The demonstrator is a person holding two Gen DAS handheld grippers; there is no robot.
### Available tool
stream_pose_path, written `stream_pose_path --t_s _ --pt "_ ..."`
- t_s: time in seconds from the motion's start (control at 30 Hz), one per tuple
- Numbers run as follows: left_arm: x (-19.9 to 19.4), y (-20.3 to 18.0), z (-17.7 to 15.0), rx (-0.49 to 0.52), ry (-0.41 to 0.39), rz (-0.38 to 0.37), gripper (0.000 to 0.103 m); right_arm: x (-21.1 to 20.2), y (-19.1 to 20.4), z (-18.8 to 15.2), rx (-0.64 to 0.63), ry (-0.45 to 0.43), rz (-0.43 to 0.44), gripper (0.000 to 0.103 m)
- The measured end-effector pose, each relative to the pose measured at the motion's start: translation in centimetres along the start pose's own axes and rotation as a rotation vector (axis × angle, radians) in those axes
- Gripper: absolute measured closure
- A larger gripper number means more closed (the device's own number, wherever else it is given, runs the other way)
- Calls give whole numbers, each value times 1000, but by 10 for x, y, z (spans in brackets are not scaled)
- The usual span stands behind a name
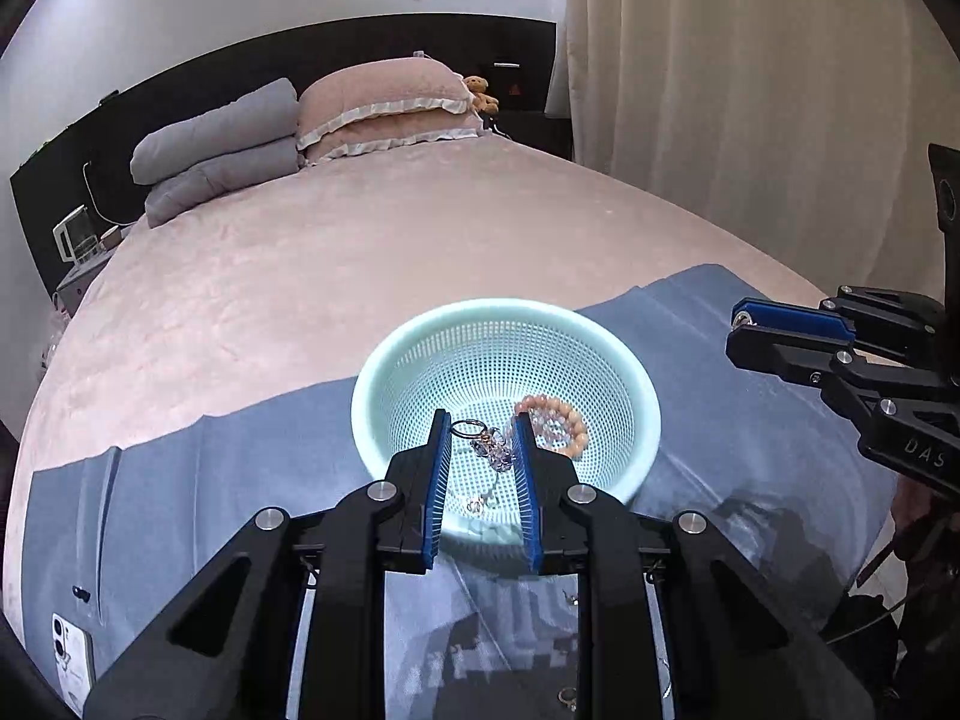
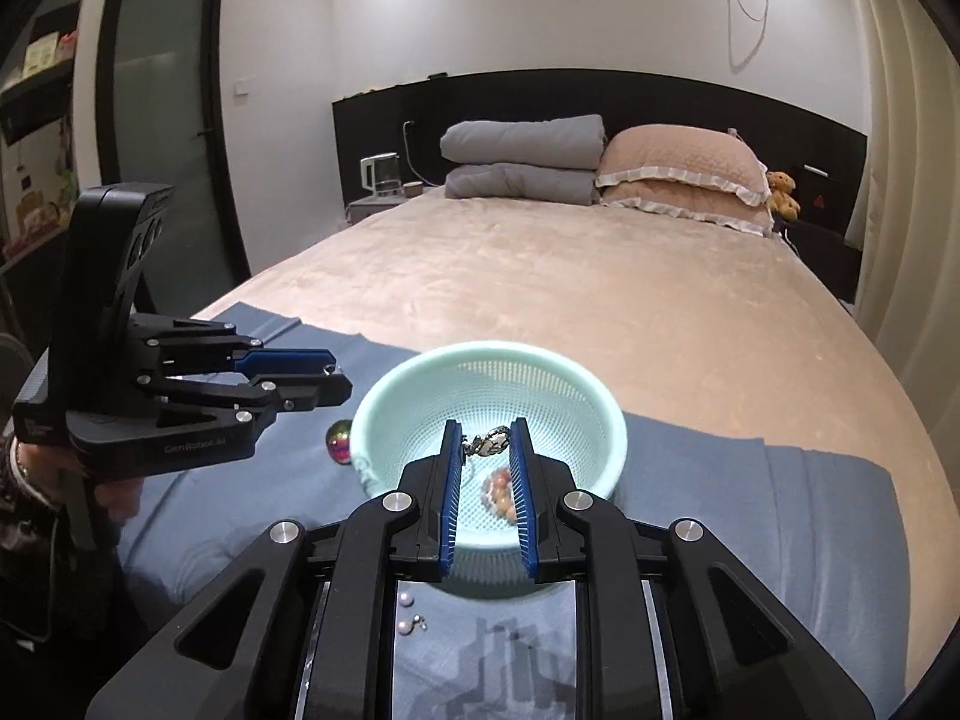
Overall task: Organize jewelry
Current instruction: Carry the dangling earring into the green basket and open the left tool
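Bedspread [image 1: 390,252] lies open beyond basket [image 1: 510,307] rim (left gripper [image 1: 483,429] clamps charm [image 1: 495,450], right gripper [image 2: 485,429] clamps clasp [image 2: 491,441]).

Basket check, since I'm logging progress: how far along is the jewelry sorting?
Done: peach bead bracelet lies in the basket. In hand: unclear; left claw and right claw look nearly closed. Left: pearl earrings and iridescent ball on blue cloth.

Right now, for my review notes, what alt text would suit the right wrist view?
A mint-green perforated basket sits on a blue cloth on a bed, holding a peach bead bracelet. The right hand-held gripper hangs over it with a silvery trinket between its fingertips; the left hand-held gripper hovers left of the rim.
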State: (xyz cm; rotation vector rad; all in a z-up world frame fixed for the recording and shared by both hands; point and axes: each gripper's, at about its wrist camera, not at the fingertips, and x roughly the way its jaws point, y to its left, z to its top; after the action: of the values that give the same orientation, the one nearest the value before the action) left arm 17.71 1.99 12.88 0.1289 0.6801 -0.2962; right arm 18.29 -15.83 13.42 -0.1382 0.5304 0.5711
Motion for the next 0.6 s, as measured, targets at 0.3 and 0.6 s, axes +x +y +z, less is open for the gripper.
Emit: stream_pose_path --t_s 0.3,0.6 --pt "63 8 8 -19 87 -11 82 67 -19 -2 43 83 26 88" --pt "104 11 -9 -29 175 -45 82 112 -28 -29 81 172 43 88"
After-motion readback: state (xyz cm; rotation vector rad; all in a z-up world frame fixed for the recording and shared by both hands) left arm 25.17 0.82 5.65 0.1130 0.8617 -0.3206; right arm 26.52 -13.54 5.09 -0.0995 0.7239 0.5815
